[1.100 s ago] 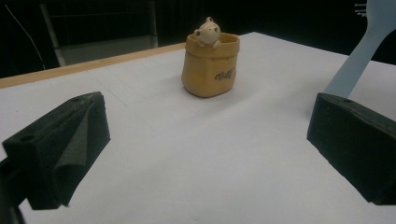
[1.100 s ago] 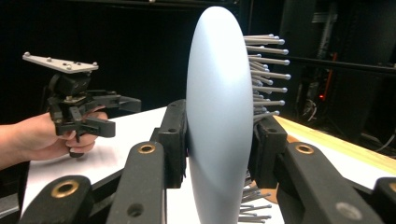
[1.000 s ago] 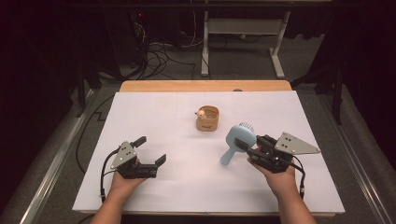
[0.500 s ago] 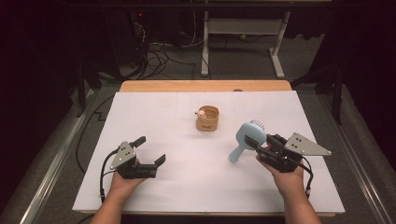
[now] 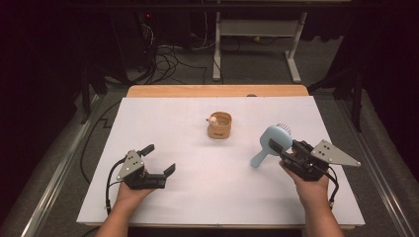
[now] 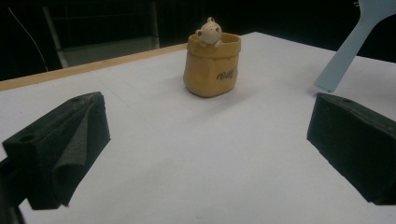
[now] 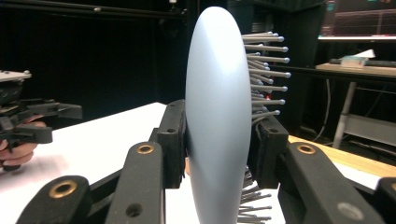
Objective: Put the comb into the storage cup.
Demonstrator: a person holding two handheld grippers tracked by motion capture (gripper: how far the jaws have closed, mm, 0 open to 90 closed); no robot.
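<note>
Right gripper (image 5: 282,150) pinches a pale blue hairbrush (image 5: 272,141) by its head, lifted off the white table (image 5: 207,168), handle pointing down. Left gripper (image 5: 158,159) rests with jaws spread wide. Beyond both, mid-table, sits a tan bear pouch (image 5: 220,125).

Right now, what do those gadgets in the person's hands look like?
Both are black two-jaw tools. The left gripper and right gripper each carry a grey three-cornered plate on top and trail a black cable. The jaws end in chunky black foam-like pads. The forearms are bare, with no sleeves in sight.
</note>
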